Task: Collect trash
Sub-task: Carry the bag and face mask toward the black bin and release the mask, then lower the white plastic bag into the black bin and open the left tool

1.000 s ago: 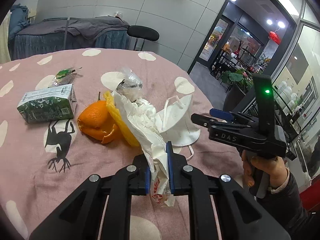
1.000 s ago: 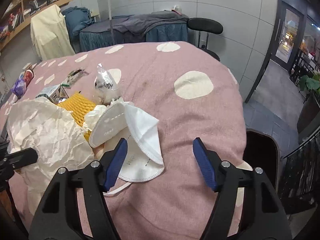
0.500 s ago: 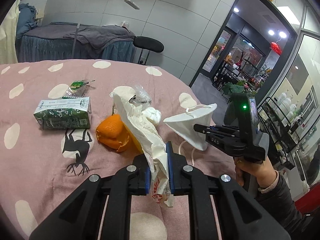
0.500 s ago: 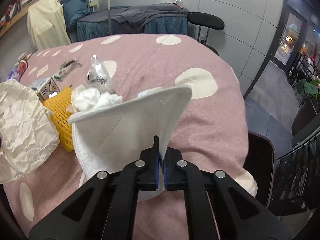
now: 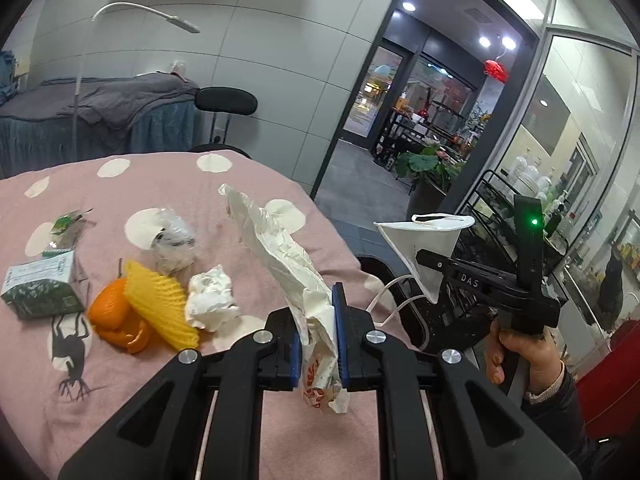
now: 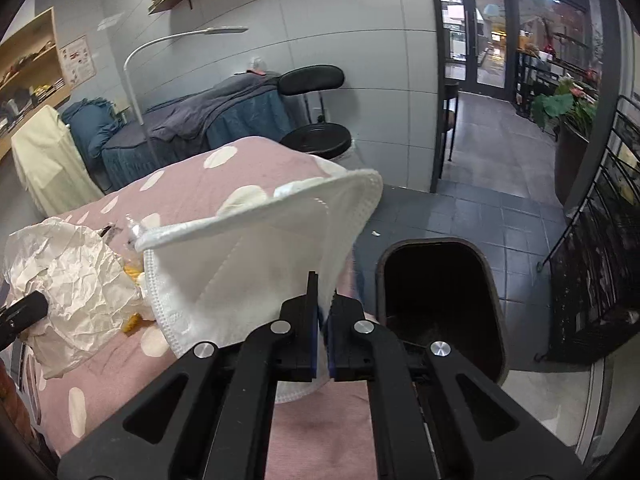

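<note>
The left gripper [image 5: 316,344] has its fingers [image 5: 295,354] clenched on a crumpled white paper bag [image 5: 280,252], which stands up from the grip above the pink spotted surface [image 5: 160,176]; the bag's lower end, with a red print, hangs below the blue pads. The right gripper [image 6: 322,340] has its fingers [image 6: 313,344] pinched tight on a white face mask [image 6: 248,264], gripping it near its folded tip so the mask fans out upward and to the left; in the left wrist view the same mask [image 5: 424,248] is held in the air past the edge of the surface, its ear loop [image 5: 394,296] dangling, with a hand [image 5: 520,352] around the gripper's handle. Just right of the mask in the right wrist view a dark open bin [image 6: 440,292] stands on the tiled floor beside the surface. Left on the surface lie a ball of tissue [image 5: 210,300], a yellow foam net [image 5: 160,310] against a piece of orange peel [image 5: 114,316], a green carton [image 5: 40,288], a crumpled clear wrapper [image 5: 174,244] and a small green wrapper [image 5: 66,222] farther back.
</note>
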Demonstrator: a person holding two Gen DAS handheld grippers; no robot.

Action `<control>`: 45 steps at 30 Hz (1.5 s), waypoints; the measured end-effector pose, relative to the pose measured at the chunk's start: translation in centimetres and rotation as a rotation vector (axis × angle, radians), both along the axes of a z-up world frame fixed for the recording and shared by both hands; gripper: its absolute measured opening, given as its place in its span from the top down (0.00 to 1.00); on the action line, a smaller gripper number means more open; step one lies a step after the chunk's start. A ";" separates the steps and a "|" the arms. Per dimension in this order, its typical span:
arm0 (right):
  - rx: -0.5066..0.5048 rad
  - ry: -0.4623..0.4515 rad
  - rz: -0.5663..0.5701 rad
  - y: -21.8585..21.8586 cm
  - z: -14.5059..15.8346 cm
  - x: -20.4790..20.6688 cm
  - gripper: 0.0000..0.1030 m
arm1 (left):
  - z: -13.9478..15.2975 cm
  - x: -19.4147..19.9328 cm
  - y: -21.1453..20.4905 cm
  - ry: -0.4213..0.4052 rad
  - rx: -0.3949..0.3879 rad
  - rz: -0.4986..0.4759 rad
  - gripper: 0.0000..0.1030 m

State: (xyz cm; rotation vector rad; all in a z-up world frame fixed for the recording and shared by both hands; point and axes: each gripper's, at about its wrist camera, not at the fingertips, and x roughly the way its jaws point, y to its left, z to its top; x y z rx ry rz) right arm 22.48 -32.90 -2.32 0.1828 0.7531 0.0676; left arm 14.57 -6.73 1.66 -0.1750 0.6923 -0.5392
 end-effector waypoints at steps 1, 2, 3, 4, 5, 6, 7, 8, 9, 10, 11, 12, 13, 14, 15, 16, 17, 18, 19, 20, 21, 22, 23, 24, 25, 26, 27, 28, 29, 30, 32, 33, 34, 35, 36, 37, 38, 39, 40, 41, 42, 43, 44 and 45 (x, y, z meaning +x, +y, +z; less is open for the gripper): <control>0.005 0.006 -0.024 -1.0 -0.2 -0.1 0.96 | 0.1 0.3 -0.9 -0.001 0.000 -0.020 0.87; 0.013 0.014 -0.050 -2.0 -0.5 -0.2 0.96 | 0.1 0.6 -1.8 -0.003 0.002 -0.039 0.87; 0.020 0.022 -0.082 -3.3 -0.8 -0.4 0.96 | 0.1 0.8 -2.5 -0.005 0.006 -0.053 0.87; 0.021 0.028 -0.109 -4.2 -1.1 -0.4 0.96 | 0.0 1.1 -3.4 -0.006 0.006 -0.071 0.87; 0.017 0.036 -0.136 -5.3 -1.6 -0.4 0.96 | 0.0 1.3 -4.0 -0.005 0.003 -0.087 0.87; 0.008 0.049 -0.166 -6.4 -2.1 -0.3 0.96 | -0.1 1.5 -4.8 -0.002 0.001 -0.105 0.87; 0.000 0.060 -0.192 -7.2 -2.7 -0.2 0.96 | -0.1 1.7 -5.6 0.001 0.000 -0.122 0.87; -0.005 0.078 -0.222 -8.3 -3.6 0.1 0.96 | -0.2 1.9 -6.3 0.001 0.001 -0.135 0.87; -0.002 0.098 -0.242 -9.3 -4.5 0.5 0.96 | -0.3 2.1 -7.0 0.002 0.003 -0.148 0.87; 0.005 0.121 -0.261 -10.0 -5.4 0.9 0.96 | -0.4 2.2 -7.7 0.004 0.007 -0.161 0.87; 0.013 0.142 -0.280 -10.9 -6.5 1.3 0.96 | -0.5 2.4 -8.2 0.005 0.012 -0.174 0.87; 0.021 0.167 -0.299 -11.6 -7.6 2.0 0.96 | -0.6 2.6 -8.9 0.006 0.018 -0.185 0.87; 0.031 0.192 -0.314 -12.4 -8.8 2.4 0.96 | -0.7 2.8 -9.5 0.007 0.022 -0.194 0.87; 0.042 0.211 -0.326 -13.0 -9.8 2.8 0.96 | -0.9 2.9 -10.2 0.007 0.025 -0.204 0.87; 0.060 0.230 -0.340 -13.5 -11.0 3.4 0.96 | -1.0 2.9 -10.7 0.006 0.030 -0.213 0.87; 0.072 0.246 -0.351 -14.1 -12.0 3.8 0.96 | -1.2 3.0 -11.3 0.005 0.035 -0.221 0.87; 0.083 0.268 -0.362 -14.3 -13.1 4.4 0.95 | -1.4 3.1 -11.8 0.004 0.041 -0.229 0.87; 0.102 0.291 -0.371 -14.7 -14.1 4.8 0.94 | -1.5 3.1 -12.2 0.007 0.043 -0.237 0.87; 0.129 0.308 -0.376 -15.0 -15.0 5.1 0.90 | -1.8 3.3 -12.7 0.014 0.046 -0.247 0.87; 0.156 0.322 -0.380 -15.3 -15.7 5.2 0.86 | -2.1 3.4 -13.1 0.021 0.051 -0.255 0.87; 0.181 0.329 -0.387 -15.6 -16.4 5.2 0.76 | -2.3 3.6 -13.7 0.026 0.059 -0.262 0.87; 0.193 0.329 -0.398 -15.8 -16.7 5.1 0.59 | -2.6 3.8 -14.3 0.031 0.066 -0.267 0.87; 0.196 0.324 -0.413 -16.0 -16.9 4.9 0.44 | -3.0 3.9 -14.7 0.036 0.072 -0.272 0.87; 0.192 0.315 -0.431 -16.1 -17.0 4.4 0.39 | -3.3 4.1 -15.3 0.041 0.081 -0.280 0.87; 0.187 0.306 -0.440 -15.7 -17.1 3.8 0.38 | -3.6 4.3 -15.8 0.045 0.090 -0.288 0.87; 0.186 0.301 -0.443 -15.7 -17.0 3.5 0.37 | -3.9 4.6 -16.4 0.047 0.099 -0.295 0.87; 0.187 0.298 -0.445 -15.7 -17.0 3.0 0.37 | -4.2 4.8 -17.1 0.052 0.107 -0.304 0.87; 0.188 0.295 -0.449 -15.5 -16.9 2.5 0.35 | -4.5 5.1 -17.6 0.060 0.115 -0.313 0.87; 0.187 0.292 -0.454 -15.4 -16.9 2.0 0.34 | -4.9 5.3 -18.4 0.070 0.123 -0.324 0.87; 0.183 0.288 -0.463 -15.5 -16.8 1.4 0.33 | -5.3 5.7 -19.2 0.079 0.129 -0.333 0.87; 0.182 0.275 -0.484 -15.8 -16.6 0.1 0.30 | -6.1 6.0 -20.4 0.093 0.140 -0.343 0.87; 0.185 0.268 -0.497 -16.0 -16.5 -0.7 0.30 | -6.5 6.3 -21.0 0.099 0.149 -0.348 0.87; 0.188 0.262 -0.509 -16.1 -16.4 -1.4 0.28 | -6.9 6.5 -21.7 0.104 0.158 -0.355 0.87; 0.190 0.258 -0.522 -16.4 -16.4 -2.3 0.28 | -7.3 6.6 -22.4 0.107 0.170 -0.361 0.87; 0.191 0.255 -0.530 -16.6 -16.4 -2.8 0.28 | -7.6 6.8 -23.2 0.107 0.183 -0.366 0.87; 0.189 0.253 -0.539 -16.7 -16.4 -3.5 0.27 | -7.8 6.8 -23.7 0.110 0.194 -0.370 0.87; 0.185 0.249 -0.550 -16.9 -16.4 -4.3 0.27 | -8.2 7.0 -24.2 0.114 0.203 -0.374 0.87; 0.180 0.248 -0.560 -17.0 -16.4 -4.8 0.27 | -8.6 7.2 -24.7 0.121 0.210 -0.375 0.87; 0.177 0.248 -0.569 -17.1 -16.4 -5.4 0.27 | -9.0 7.4 -25.2 0.133 0.215 -0.374 0.87; 0.175 0.249 -0.578 -17.2 -16.5 -5.9 0.27 | -9.4 7.6 -25.6 0.146 0.219 -0.375 0.87; 0.176 0.252 -0.587 -17.3 -16.7 -6.5 0.27 | -9.7 7.7 -25.8 0.158 0.221 -0.377 0.87; 0.178 0.256 -0.591 -17.4 -16.7 -6.8 0.27 | -9.9 7.7 -25.9 0.169 0.222 -0.379 0.85; 0.181 0.258 -0.591 -17.4 -16.8 -7.2 0.27 | -10.0 7.8 -25.9 0.178 0.222 -0.382 0.81; 0.180 0.260 -0.593 -17.4 -16.8 -7.4 0.27 | -10.1 7.9 -26.1 0.185 0.222 -0.386 0.76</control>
